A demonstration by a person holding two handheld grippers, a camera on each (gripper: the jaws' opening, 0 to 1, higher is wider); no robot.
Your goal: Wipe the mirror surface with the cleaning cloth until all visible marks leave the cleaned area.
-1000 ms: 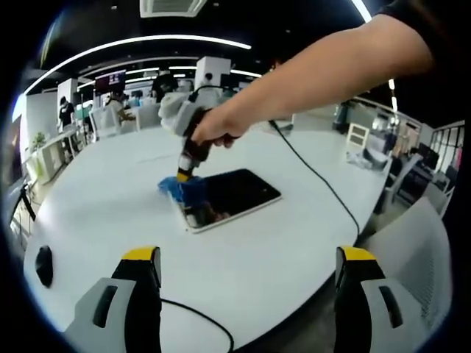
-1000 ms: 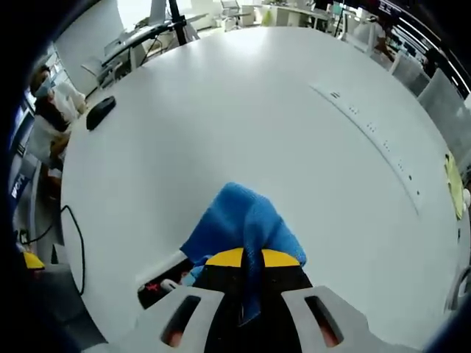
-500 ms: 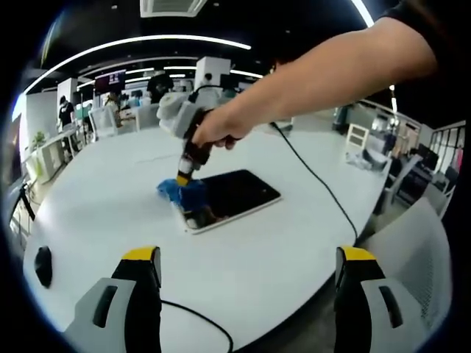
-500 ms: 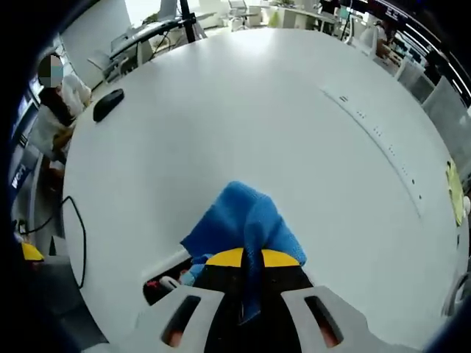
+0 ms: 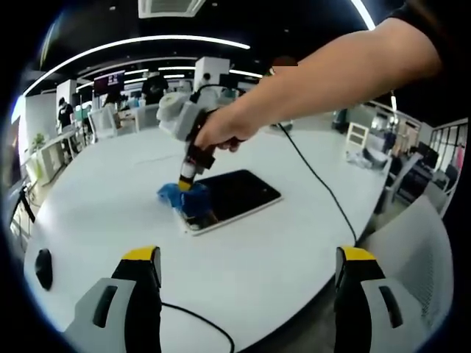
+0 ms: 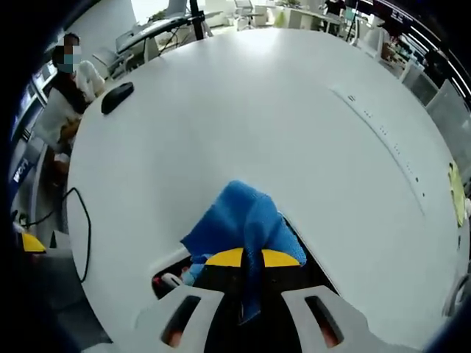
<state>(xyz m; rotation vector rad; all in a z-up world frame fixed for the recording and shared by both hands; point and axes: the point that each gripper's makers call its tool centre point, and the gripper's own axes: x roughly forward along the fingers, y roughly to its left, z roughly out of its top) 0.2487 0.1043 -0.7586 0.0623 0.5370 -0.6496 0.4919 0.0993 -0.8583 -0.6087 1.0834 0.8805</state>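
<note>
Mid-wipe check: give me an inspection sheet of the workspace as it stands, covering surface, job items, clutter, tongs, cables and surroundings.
Surface: round white table, mostly bare.
Job's things: dark mirror lies flat on the table; blue cleaning cloth is pressed on its near-left corner, partly on the tabletop. Marks on the glass cannot be judged.
Clutter: black mouse near the table edge; yellow item at the far rim.
Tongs: right tongs shut on the cloth, held by a hand; left tongs open, hovering apart from the mirror.
Cables: black cable trails off the table edge; another black cable loops at the left rim.
Surroundings: open office with desks and people.
</note>
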